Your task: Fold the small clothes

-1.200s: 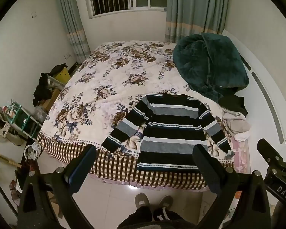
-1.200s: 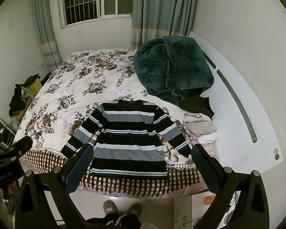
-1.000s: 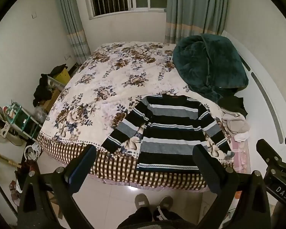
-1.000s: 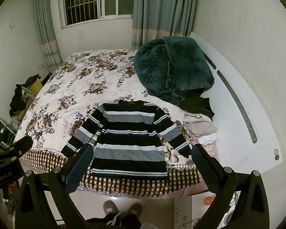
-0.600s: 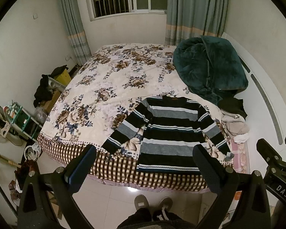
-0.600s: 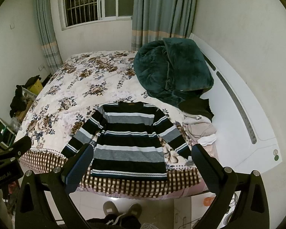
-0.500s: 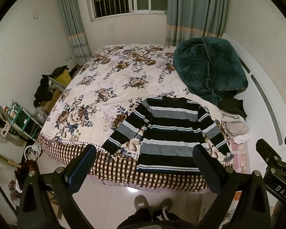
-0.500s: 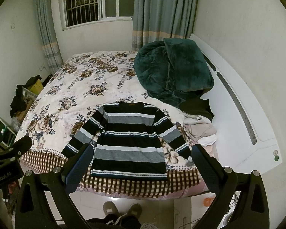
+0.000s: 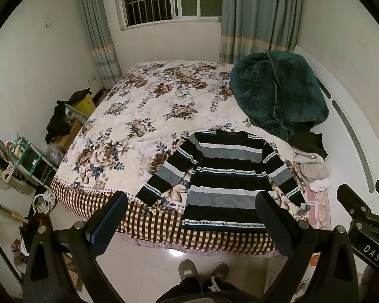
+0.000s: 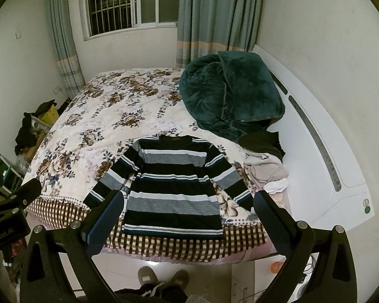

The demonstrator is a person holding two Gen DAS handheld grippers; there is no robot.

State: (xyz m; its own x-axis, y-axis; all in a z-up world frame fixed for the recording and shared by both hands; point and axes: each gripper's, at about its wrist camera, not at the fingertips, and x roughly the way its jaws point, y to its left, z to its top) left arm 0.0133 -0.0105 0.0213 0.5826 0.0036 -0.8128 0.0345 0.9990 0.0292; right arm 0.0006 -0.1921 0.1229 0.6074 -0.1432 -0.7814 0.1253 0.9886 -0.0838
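A striped black, grey and white long-sleeved sweater [image 9: 224, 179] lies flat, front up, at the near edge of the bed, sleeves angled down and out; it also shows in the right wrist view [image 10: 174, 184]. My left gripper [image 9: 190, 203] is open and empty, held high above the floor in front of the bed. My right gripper [image 10: 187, 203] is open and empty too, at a similar height. Neither touches the sweater.
The bed has a floral cover [image 9: 144, 116] with a checked border [image 9: 214, 240]. A dark green blanket [image 9: 278, 93] is heaped at its far right. A pile of black, beige and white clothes [image 9: 310, 161] lies right of the sweater. Clutter and a shelf [image 9: 27, 161] stand left. Slippered feet [image 9: 202, 272] stand on the tile floor.
Both cameras have shifted slightly, so the bed and sweater sit a little lower in view. Both grippers stay open and the sweater has not moved.
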